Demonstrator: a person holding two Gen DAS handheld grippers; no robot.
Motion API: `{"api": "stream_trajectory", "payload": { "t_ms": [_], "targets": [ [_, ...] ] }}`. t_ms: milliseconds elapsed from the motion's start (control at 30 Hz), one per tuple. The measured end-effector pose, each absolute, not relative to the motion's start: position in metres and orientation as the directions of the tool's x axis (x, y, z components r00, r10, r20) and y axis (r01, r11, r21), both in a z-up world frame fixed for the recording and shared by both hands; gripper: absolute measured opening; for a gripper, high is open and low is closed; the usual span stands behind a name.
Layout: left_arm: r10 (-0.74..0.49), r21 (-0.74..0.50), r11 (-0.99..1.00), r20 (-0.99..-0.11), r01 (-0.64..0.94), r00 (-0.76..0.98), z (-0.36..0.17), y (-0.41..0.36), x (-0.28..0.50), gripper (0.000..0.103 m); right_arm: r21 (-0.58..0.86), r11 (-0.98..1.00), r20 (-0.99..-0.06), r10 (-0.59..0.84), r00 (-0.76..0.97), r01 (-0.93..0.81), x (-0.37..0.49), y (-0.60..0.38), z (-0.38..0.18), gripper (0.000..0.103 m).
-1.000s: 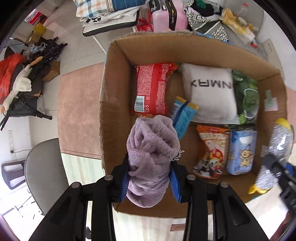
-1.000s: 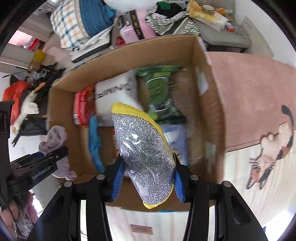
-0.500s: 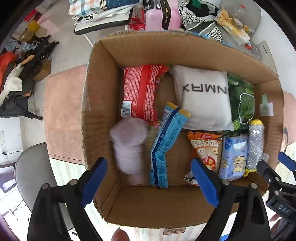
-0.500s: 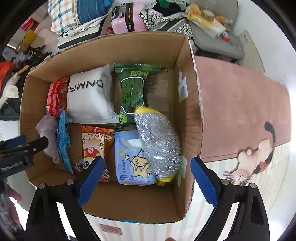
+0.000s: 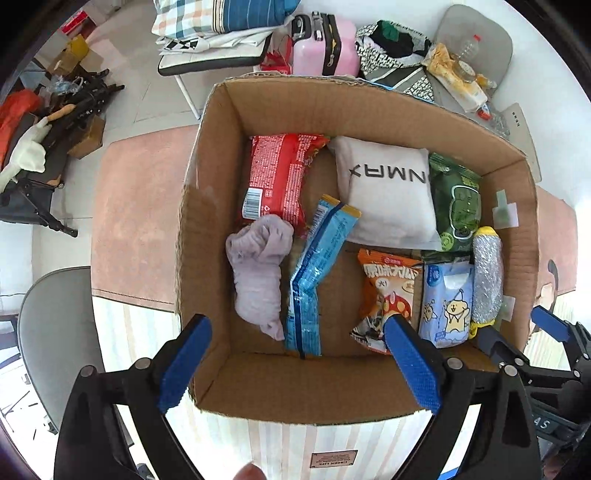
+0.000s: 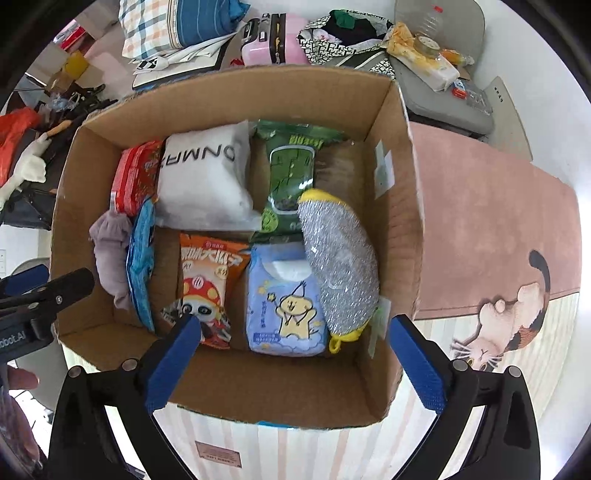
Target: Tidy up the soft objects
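An open cardboard box (image 5: pixel 295 387) (image 6: pixel 273 387) holds soft items. A lilac towel (image 5: pixel 258 273) (image 6: pixel 110 254) lies at the box's left side. A silver and yellow scrubbing sponge (image 5: pixel 487 273) (image 6: pixel 340 266) leans against the right wall. Between them lie a white pillow (image 5: pixel 388 195) (image 6: pixel 203 181), a red packet (image 5: pixel 277 177), a blue wrapper (image 5: pixel 314 273), a green pack (image 6: pixel 291 173), an orange snack bag (image 6: pixel 207 280) and a blue wipes pack (image 6: pixel 284 302). My left gripper (image 5: pixel 299 369) is open and empty above the box's near wall. My right gripper (image 6: pixel 295 365) is open and empty there too.
The box stands on a pink rug (image 6: pixel 491 229) with a cat picture. Beyond it are a pink suitcase (image 5: pixel 321 44), a folding chair with bedding (image 5: pixel 221 33), a grey seat with clutter (image 6: pixel 443 74). A grey chair (image 5: pixel 55 332) is at the left.
Both grippers opened and let go. The lilac towel dropped into the box's left side and the sponge into its right side. Both grippers have pulled back above the near wall.
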State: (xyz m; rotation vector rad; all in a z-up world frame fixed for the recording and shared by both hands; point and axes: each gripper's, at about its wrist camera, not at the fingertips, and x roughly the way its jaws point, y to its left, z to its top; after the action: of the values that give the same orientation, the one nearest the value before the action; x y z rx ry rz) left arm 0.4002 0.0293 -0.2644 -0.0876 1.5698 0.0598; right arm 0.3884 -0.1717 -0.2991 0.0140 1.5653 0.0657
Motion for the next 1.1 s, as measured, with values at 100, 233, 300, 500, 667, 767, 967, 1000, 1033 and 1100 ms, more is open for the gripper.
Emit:
{"api": "stream_trajectory", "payload": {
  "t_ms": [100,233,300,500,667,767,967,1000,1033,1100],
  "targets": [
    [0.001,0.000,0.996,-1.000,-0.088,0.017,-0.264,0.026,0.392,0.096,0.050,0.998,-0.999,0.051,0.016,-0.024,0.379,-0.172,-0.299,0.103],
    [0.010,0.007,0.996,-0.999,-0.092,0.030,-0.261,0.024,0.383,0.096,0.043,0.999,-0.999,0.044,0.031,-0.022,0.369,-0.173,-0.296,0.103],
    [0.012,0.008,0.995,-0.999,-0.095,0.042,-0.256,0.023,0.379,0.096,0.046,0.999,-0.998,0.047,0.036,-0.020,0.365,-0.173,-0.292,0.103],
    [0.023,0.013,0.997,-0.992,-0.079,0.121,-0.227,0.016,0.365,0.096,0.041,0.999,-0.994,0.042,0.097,-0.006,0.352,-0.177,-0.265,0.103],
    [0.028,0.014,0.998,-0.975,-0.061,0.219,-0.186,0.007,0.343,0.096,0.048,0.999,-0.982,0.046,0.185,0.011,0.331,-0.183,-0.222,0.103],
    [0.030,0.017,0.999,-0.958,-0.050,0.285,-0.159,0.002,0.326,0.096,0.058,0.998,-0.969,0.052,0.241,0.018,0.315,-0.185,-0.195,0.103],
    [0.031,0.027,1.000,-0.929,-0.015,0.370,-0.111,-0.007,0.289,0.096,0.056,0.998,-0.946,0.050,0.321,0.007,0.279,-0.187,-0.141,0.103],
    [0.034,0.032,0.999,-0.925,-0.012,0.379,-0.106,-0.008,0.285,0.096,0.058,0.998,-0.940,0.054,0.337,0.004,0.271,-0.188,-0.130,0.103],
    [0.039,0.036,0.999,-0.919,-0.014,0.393,-0.099,-0.008,0.278,0.096,0.054,0.999,-0.936,0.050,0.348,0.002,0.265,-0.189,-0.122,0.103],
    [0.034,0.031,0.999,-0.909,-0.013,0.415,-0.087,-0.010,0.267,0.096,0.055,0.998,-0.928,0.050,0.370,0.004,0.251,-0.192,-0.104,0.103]
  ]
}}
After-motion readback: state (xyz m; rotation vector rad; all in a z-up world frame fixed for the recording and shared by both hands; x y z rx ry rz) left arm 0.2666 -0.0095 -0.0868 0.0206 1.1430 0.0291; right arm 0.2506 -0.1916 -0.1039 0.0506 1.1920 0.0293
